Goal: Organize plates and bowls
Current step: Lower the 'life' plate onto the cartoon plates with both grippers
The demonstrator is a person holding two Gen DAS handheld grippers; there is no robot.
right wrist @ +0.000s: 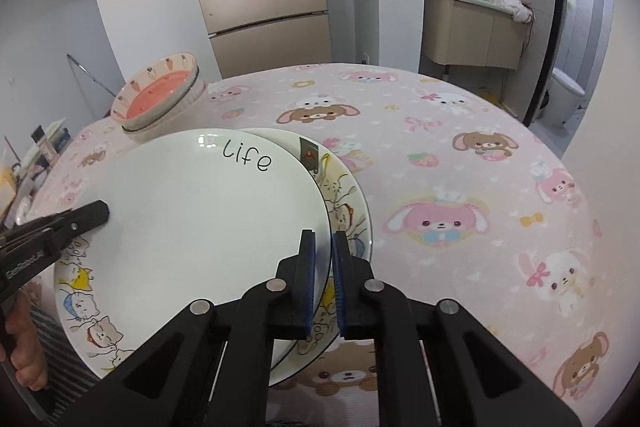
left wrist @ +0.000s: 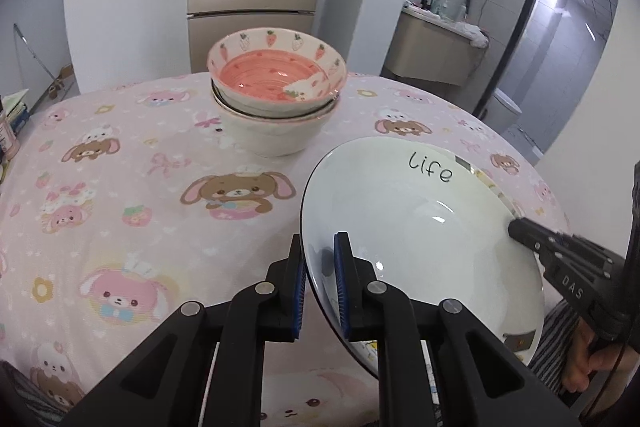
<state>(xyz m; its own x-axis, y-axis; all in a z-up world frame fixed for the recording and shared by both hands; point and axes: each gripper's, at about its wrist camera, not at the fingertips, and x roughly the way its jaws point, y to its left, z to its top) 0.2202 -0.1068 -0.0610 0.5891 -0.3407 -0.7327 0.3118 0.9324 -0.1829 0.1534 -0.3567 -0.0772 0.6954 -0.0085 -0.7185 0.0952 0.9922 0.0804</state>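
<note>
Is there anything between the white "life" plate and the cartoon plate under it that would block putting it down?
Nothing visible. The white "life" plate, pinched at its rims by both claws, sits just above the cartoon plate; the bowl stack stands apart behind.

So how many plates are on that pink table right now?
2 that I can see. The white "Life" plate is on top, gripped at opposite rims by the left gripper and right gripper. The cartoon-cat plate lies under it. More could be hidden underneath.

Open worktop (right wrist: 460, 187) is seen right of the plates (right wrist: 192, 227). The far left is blocked by stacked bowls (left wrist: 276, 99).
</note>
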